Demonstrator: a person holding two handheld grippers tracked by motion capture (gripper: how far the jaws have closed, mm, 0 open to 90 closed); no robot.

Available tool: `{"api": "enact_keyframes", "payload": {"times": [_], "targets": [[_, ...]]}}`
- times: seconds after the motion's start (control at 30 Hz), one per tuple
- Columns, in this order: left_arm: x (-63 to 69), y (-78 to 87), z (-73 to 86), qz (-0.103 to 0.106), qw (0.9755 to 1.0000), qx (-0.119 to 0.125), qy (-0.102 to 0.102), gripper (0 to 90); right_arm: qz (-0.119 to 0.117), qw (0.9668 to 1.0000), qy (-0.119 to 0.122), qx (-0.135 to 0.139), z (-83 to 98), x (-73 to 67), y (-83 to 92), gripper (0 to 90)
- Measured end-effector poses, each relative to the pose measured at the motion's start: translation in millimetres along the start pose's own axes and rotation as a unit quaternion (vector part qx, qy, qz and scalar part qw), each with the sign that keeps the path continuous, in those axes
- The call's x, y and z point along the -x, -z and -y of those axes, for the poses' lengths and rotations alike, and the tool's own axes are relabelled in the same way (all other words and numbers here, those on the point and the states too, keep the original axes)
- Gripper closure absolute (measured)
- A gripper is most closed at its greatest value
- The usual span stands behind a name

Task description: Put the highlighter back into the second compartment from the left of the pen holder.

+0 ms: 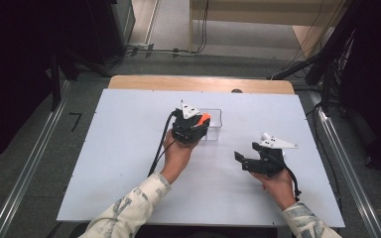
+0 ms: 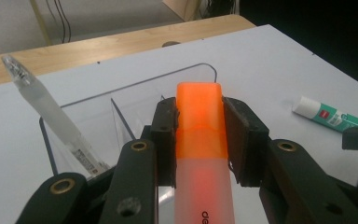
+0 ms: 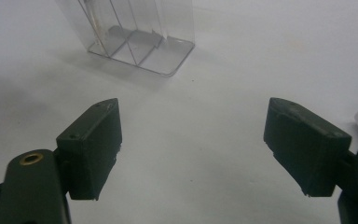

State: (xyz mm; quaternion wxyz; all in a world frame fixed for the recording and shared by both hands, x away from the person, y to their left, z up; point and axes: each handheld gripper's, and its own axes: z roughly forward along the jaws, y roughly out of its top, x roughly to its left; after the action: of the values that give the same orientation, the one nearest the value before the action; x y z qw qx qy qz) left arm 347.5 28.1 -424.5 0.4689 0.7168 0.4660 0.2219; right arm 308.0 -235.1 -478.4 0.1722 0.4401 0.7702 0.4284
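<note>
My left gripper (image 1: 200, 125) is shut on an orange highlighter (image 2: 199, 121), the pads pressing on both sides near its cap. It hovers over a clear plastic organizer (image 2: 121, 107) with dividers; in the high view the orange tip (image 1: 205, 118) sits at the organizer's (image 1: 214, 124) left side. A clear pen (image 2: 51, 116) leans in one compartment. My right gripper (image 1: 241, 161) rests low over the white board, to the right of the organizer and nearer the person. Its jaws stand wide apart (image 3: 191, 144) with nothing between them.
A white and green glue stick (image 2: 328, 116) lies on the white board (image 1: 129, 148) to the right of the organizer, near my right gripper. A strip of wooden table edge (image 1: 198, 83) runs behind the board. Cables and dark stands line the floor around.
</note>
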Motion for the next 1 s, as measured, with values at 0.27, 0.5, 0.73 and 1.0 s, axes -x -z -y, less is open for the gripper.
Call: {"api": "enact_keyframes", "payload": {"times": [0.27, 0.5, 0.73, 1.0], "targets": [[-0.2, -8.0, -6.3, -0.004, 1.0, -0.001, 0.0, 67.8, 0.0, 1.0, 0.001, -0.002, 0.1, -0.7, -0.4, 18.0], [-2.1, -10.6, -12.8, -0.007, 1.0, 0.0, 0.0, 67.8, -0.002, 1.0, 0.001, -0.001, 0.0, -1.3, -0.5, 18.0], [-4.4, -19.2, -21.8, -0.016, 0.9999, -0.001, -0.004, 67.8, -0.002, 1.0, 0.002, -0.001, 0.1, -1.6, -0.7, 18.0], [-8.3, -24.9, -26.5, -0.02, 0.9998, -0.004, -0.001, 67.8, -0.004, 1.0, 0.003, -0.003, 0.3, -1.7, -1.6, 18.0]]}}
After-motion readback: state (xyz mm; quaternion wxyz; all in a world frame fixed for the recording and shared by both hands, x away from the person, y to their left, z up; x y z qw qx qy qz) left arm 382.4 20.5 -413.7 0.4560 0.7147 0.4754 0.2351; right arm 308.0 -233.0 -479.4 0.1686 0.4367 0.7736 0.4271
